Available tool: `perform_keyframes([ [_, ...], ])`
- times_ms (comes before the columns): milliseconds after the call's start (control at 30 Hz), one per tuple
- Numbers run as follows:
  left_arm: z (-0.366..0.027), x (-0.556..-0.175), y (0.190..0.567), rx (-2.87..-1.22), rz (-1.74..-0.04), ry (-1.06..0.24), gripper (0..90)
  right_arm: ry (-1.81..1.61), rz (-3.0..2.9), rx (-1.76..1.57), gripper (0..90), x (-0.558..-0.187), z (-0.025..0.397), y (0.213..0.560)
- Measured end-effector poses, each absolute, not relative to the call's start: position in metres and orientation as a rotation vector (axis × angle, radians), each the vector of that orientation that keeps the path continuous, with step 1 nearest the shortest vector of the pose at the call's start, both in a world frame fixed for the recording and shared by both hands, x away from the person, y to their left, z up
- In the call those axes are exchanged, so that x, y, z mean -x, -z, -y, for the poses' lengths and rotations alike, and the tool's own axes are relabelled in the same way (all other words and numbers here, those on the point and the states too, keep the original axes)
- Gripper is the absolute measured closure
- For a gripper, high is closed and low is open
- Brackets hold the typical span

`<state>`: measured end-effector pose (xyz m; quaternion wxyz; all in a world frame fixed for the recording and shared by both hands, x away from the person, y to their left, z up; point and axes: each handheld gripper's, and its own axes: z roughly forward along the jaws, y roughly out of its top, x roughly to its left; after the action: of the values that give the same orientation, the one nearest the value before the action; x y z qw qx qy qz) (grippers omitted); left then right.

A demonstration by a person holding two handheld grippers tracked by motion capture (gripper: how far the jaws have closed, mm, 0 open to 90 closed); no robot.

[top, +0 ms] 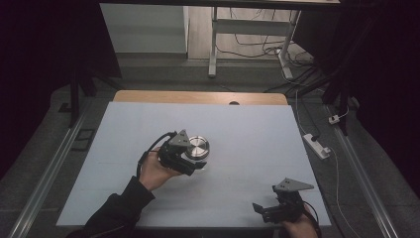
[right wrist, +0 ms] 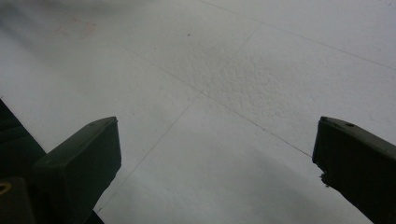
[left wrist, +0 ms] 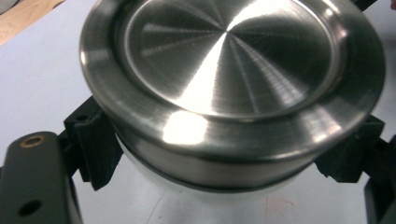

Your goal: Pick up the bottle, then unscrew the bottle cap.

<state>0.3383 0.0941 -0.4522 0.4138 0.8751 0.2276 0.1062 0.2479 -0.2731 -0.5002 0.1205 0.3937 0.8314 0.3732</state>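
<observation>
Steel lid (left wrist: pixel 229 70) tops a round jar that sits near the middle of the white table (top: pixel 247 129), a little left of centre. It stands upright, its axis vertical, the flat lid facing up; being round, it points no way sideways. The left gripper (top: pixel 195 161) has its jaws clamped on the pale body just under the lid's rim, one on each side. So the grasp looks done; lifting, moving or unscrewing seems left to do. The right gripper (top: pixel 277 208) waits well apart at the table's near right edge, jaws spread wide over bare surface, holding nothing.
</observation>
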Motion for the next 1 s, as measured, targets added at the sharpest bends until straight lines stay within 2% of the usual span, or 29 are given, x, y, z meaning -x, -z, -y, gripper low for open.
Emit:
perform_keyframes([
  [567,-0.094,-0.336,0.454,-2.199,-0.571,-0.271,15.6,-1.128,-2.41,-1.14,0.0,-0.248,0.273,0.498],
  [1000,-0.094,-0.336,0.456,-2.194,-0.573,-0.269,15.6,-1.208,-2.427,-1.019,0.0,-0.253,0.253,0.481],
])
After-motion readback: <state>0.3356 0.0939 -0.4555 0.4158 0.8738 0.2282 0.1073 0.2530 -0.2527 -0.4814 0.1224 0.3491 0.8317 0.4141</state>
